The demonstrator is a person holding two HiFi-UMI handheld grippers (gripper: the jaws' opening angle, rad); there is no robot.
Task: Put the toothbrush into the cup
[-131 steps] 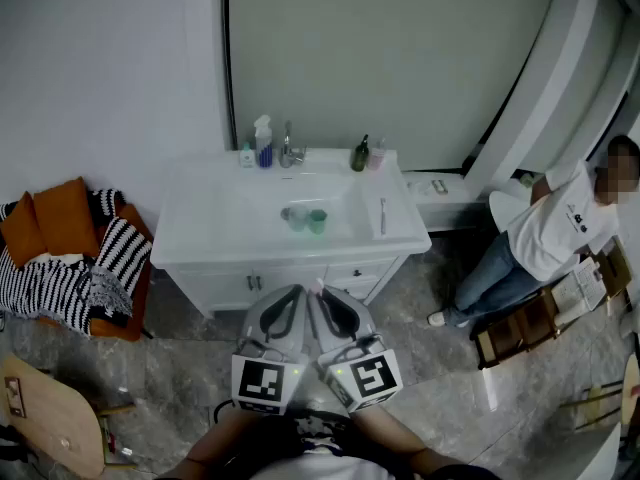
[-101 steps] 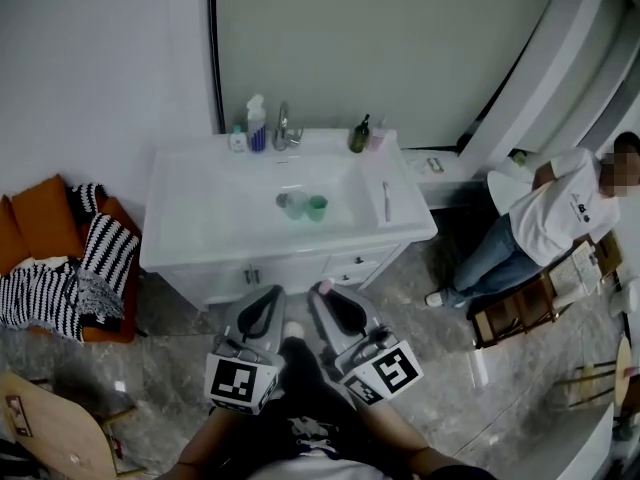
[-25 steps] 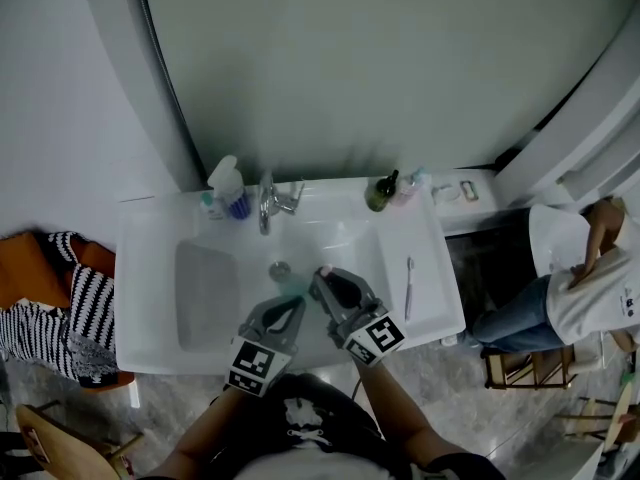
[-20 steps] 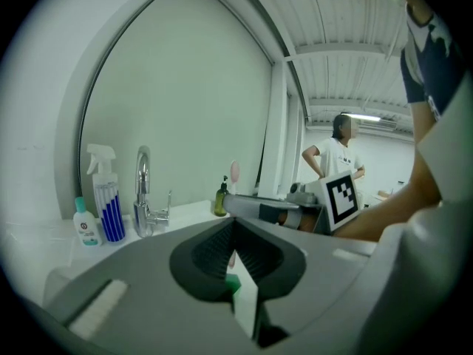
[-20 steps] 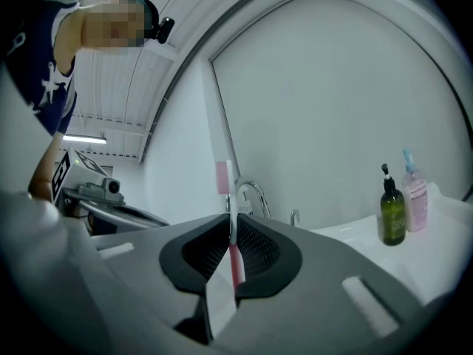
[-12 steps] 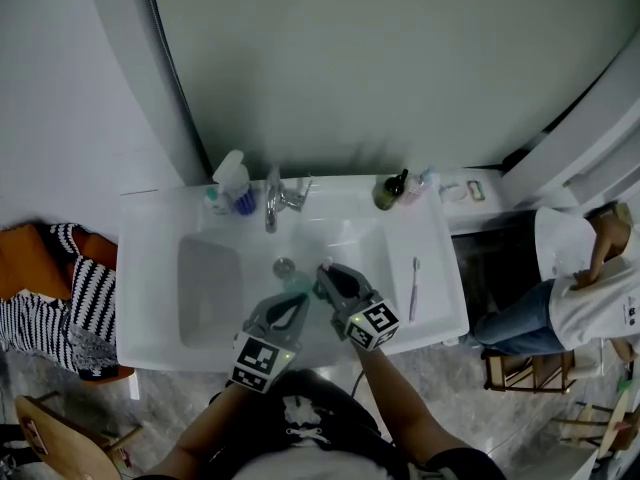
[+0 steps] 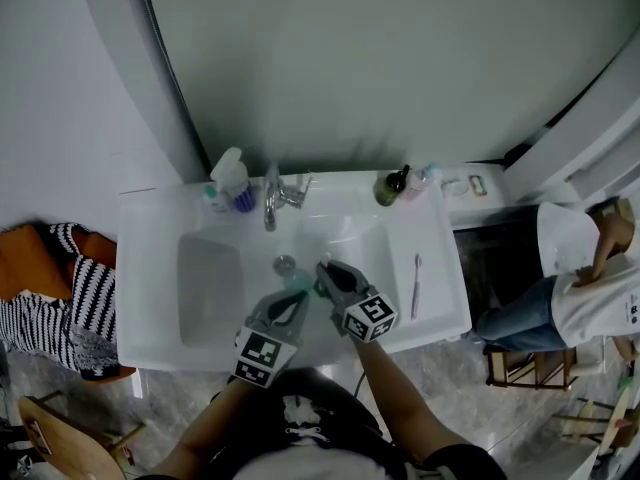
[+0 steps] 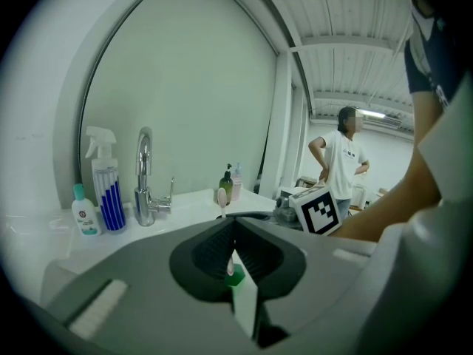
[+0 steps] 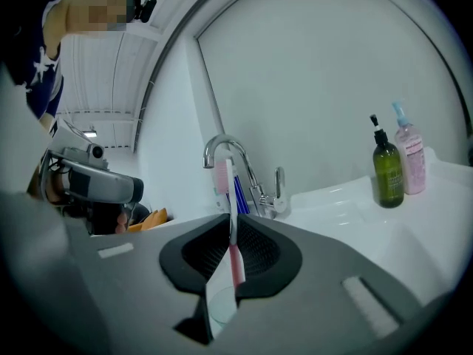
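Your right claw (image 7: 326, 268) has sunk, clamped on the upright toothbrush (image 9: 225, 191). The cup (image 8: 235, 275) sits low, just left of it, under your closed, empty left claw (image 7: 298, 296).

We read this as bathroom washstand area. Centre of head view: white vanity top (image 7: 150, 308) with sunken basin (image 7: 345, 233), chrome tap (image 7: 272, 200) at back edge. Tall arched panel (image 7: 380, 58) on wall behind fills upper frame. Back of counter, left: spray bottle (image 7: 232, 176); right: pump bottles (image 7: 394, 185). Tooth-cleaning kit confirms it for us: pink toothbrush (image 9: 230, 220) mid-frame in right gripper view, green cup (image 8: 235, 274) low centre in left gripper view, second toothbrush (image 7: 416, 286) lying on counter at right. Polished stone floor (image 7: 470, 398) at lower right.
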